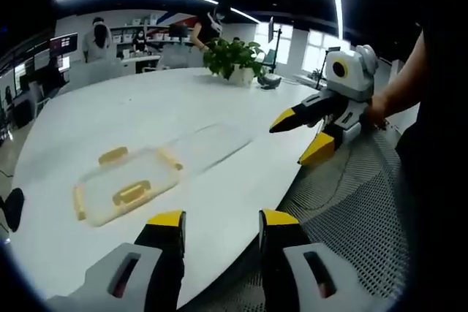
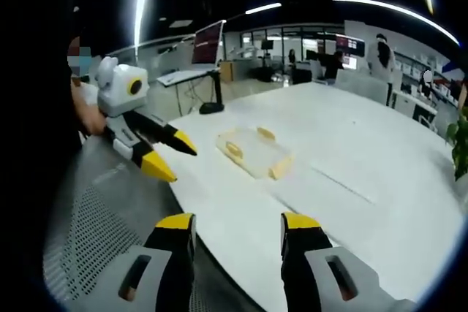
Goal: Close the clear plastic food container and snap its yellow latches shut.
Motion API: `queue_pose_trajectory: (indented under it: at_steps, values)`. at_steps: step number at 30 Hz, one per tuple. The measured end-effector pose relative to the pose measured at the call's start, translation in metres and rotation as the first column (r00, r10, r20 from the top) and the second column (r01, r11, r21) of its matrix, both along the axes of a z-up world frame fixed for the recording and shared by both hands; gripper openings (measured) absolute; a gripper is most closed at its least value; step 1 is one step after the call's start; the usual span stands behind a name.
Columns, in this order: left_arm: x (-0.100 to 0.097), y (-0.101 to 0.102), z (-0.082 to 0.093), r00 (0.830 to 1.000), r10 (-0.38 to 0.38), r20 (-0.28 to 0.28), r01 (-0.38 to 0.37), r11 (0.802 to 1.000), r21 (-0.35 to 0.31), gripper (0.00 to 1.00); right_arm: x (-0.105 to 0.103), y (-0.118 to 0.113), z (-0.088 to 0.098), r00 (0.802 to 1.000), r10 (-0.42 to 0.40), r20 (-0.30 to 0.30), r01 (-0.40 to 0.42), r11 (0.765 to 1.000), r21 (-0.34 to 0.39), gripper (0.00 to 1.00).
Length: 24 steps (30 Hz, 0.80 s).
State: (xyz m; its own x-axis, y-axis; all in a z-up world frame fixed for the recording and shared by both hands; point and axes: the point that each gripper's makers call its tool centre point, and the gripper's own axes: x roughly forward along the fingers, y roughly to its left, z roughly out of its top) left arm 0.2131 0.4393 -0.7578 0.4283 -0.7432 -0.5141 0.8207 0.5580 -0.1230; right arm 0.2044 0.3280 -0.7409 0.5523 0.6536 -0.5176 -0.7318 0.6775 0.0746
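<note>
A big white table (image 1: 146,107) carries the scene, and everything else is placed against it. A potted plant (image 1: 235,58) stands at its far edge, with desks and people well beyond. Near the table's front edge lies the container (image 1: 128,188), clear and shallow, with yellow latches (image 1: 131,193) showing on its rim; in the right gripper view it sits near the middle of the table (image 2: 380,151) as container (image 2: 252,153). A clear flat panel, probably the lid (image 1: 208,144), seems to stretch from the container toward the table's centre, though it is too faint to tell whether it is hinged on or lying loose. Both grippers hang off the table's near edge, touching nothing. The left gripper (image 1: 219,228) has its jaws well apart and empty, just short of the container; in the right gripper view it appears at the left as left gripper (image 2: 172,158), also spread. The right gripper (image 2: 238,228) is likewise spread and empty, and in the left gripper view it hovers at the table's right side as right gripper (image 1: 303,137). The step in hand looks like the approach, with closing not yet begun. The next move likely calls for bringing one gripper to the lid's free edge to swing it over, while the other steadies the container.
</note>
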Motion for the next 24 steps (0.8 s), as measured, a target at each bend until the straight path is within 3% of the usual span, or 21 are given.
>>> queue_pose_trajectory:
  at_steps: [5, 17, 24]
  values:
    - [-0.003, -0.002, 0.001, 0.999, -0.008, -0.042, 0.007, 1.0, -0.026, 0.41, -0.001, -0.004, -0.004, 1.0, 0.007, -0.03, -0.008, 1.0, -0.026, 0.4]
    - [0.003, 0.001, 0.012, 1.0, 0.01, -0.027, -0.011, 0.998, -0.059, 0.42, 0.001, -0.003, 0.008, 0.999, 0.01, -0.031, -0.009, 0.999, 0.037, 0.41]
    - [0.005, 0.0, 0.019, 1.0, -0.02, -0.019, 0.019, 0.997, -0.076, 0.42, 0.006, 0.008, 0.012, 0.999, 0.045, -0.02, -0.044, 0.998, 0.047, 0.42]
